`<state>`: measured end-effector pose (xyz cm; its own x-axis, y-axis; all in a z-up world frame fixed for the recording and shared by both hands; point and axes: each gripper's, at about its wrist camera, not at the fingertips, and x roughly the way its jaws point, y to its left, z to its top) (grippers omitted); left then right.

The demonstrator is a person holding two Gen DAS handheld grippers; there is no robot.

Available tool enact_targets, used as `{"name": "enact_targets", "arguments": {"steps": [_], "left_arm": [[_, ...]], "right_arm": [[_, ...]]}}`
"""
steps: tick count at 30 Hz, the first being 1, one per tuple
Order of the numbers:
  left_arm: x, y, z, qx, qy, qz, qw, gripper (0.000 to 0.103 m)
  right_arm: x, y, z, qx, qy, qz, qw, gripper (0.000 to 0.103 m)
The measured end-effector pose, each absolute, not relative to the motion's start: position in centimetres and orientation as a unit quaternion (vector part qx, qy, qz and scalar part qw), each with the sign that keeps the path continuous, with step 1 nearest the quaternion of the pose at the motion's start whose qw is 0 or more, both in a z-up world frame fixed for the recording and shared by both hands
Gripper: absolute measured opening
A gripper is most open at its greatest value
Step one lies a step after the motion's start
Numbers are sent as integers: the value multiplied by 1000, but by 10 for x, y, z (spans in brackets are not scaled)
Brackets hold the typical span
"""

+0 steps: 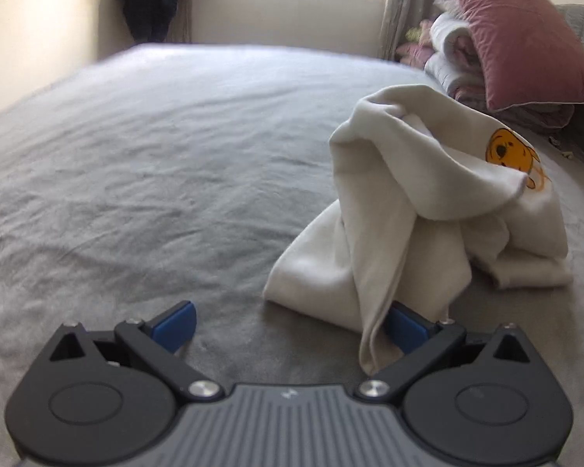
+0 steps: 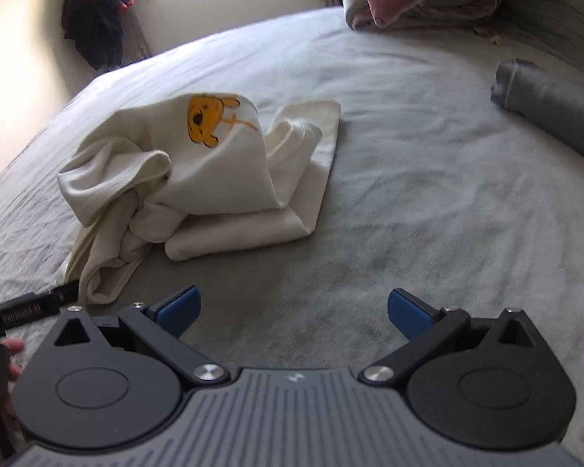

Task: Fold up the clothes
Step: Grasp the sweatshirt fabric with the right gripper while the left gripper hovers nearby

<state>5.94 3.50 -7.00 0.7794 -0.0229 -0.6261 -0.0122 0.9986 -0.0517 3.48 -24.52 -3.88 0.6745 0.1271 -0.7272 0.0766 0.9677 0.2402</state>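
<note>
Our left tongs [image 1: 292,325] and right tongs [image 2: 294,313] hover spread apart, low over the bed [image 2: 428,179], cream sweatshirt [image 2: 198,163] crumpled at eleven o'clock.

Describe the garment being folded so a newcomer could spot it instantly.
On the grey bed, between the window end and both grippers, lies a crumpled cream garment. Unlike the rolled grey cloth and pink pillow, it bears an orange cartoon bear print.

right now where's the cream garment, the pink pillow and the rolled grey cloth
cream garment [image 2: 222,190]: right wrist view, on its crumpled body below the bear print
pink pillow [image 1: 525,39]: left wrist view, on its front face
rolled grey cloth [image 2: 553,109]: right wrist view, on the roll's side
</note>
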Motion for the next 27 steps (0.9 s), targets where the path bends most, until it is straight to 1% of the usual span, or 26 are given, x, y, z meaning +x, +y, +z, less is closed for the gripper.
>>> {"name": "enact_targets", "arguments": {"steps": [3,7,10,13,15,20,27], "left_arm": [[54,37,-75,-32,311,-2,950,103],[54,43,-79,-41,305,-3,951,103],[55,46,-80,-50,307,-6,950,103],[52,46,-83,-51,308,-6,950,103],[51,45,-83,-49,308,-5,950,103],[51,44,-84,-49,308,-5,950,103],[51,44,-84,-49,308,-6,950,103]], "right_arm": [[38,-249,-49,163,424,14,890,103],[36,-245,-51,163,417,4,894,103],[35,-236,-57,131,417,0,899,103],[34,-218,-62,48,429,7,902,103],[33,-211,-64,17,432,5,902,103],[34,-215,-64,35,439,-3,898,103],[31,-214,-62,28,441,-3,897,103]]}}
